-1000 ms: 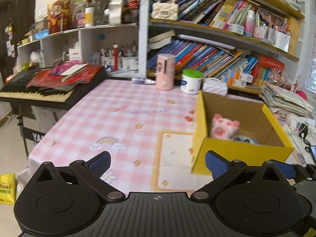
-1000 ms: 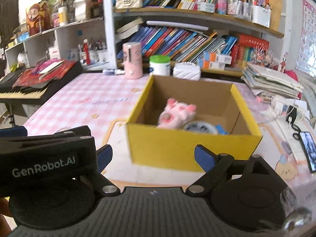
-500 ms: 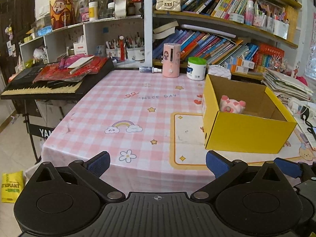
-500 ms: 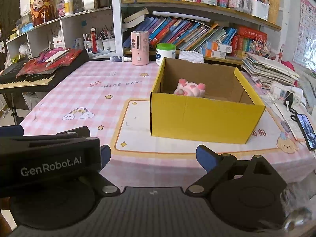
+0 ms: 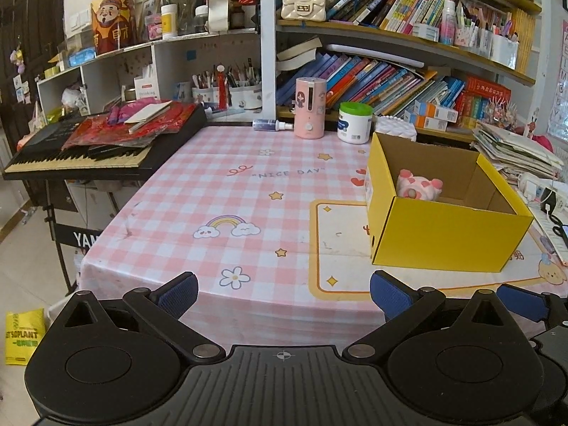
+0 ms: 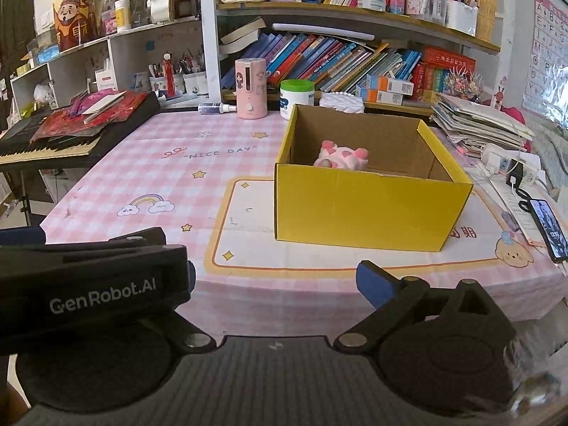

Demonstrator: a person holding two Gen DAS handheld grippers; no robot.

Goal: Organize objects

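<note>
An open yellow cardboard box (image 5: 443, 234) (image 6: 362, 209) stands on the right half of the pink checked table (image 5: 248, 213). A pink plush toy (image 5: 419, 188) (image 6: 340, 158) lies inside it against the far wall; the box floor is hidden by the near wall. My left gripper (image 5: 282, 294) hangs open over the table's near edge, left of the box, with nothing between its fingers. My right gripper (image 6: 278, 278) is in front of the box, its jaws opening with nothing between them. The left gripper's black body (image 6: 88, 284) covers the right gripper's left finger.
A black keyboard (image 5: 88, 152) piled with red papers juts out at the table's left. A pink dispenser (image 5: 310, 108), a white jar (image 5: 355, 122) and a small bottle (image 5: 271, 125) stand at the back edge before the bookshelves. A phone (image 6: 548, 229) and stacked papers (image 6: 479, 124) lie to the right.
Both grippers have drawn back from the box toward the table's near edge, so the box now sits farther off. The right jaws stand slightly wider.
</note>
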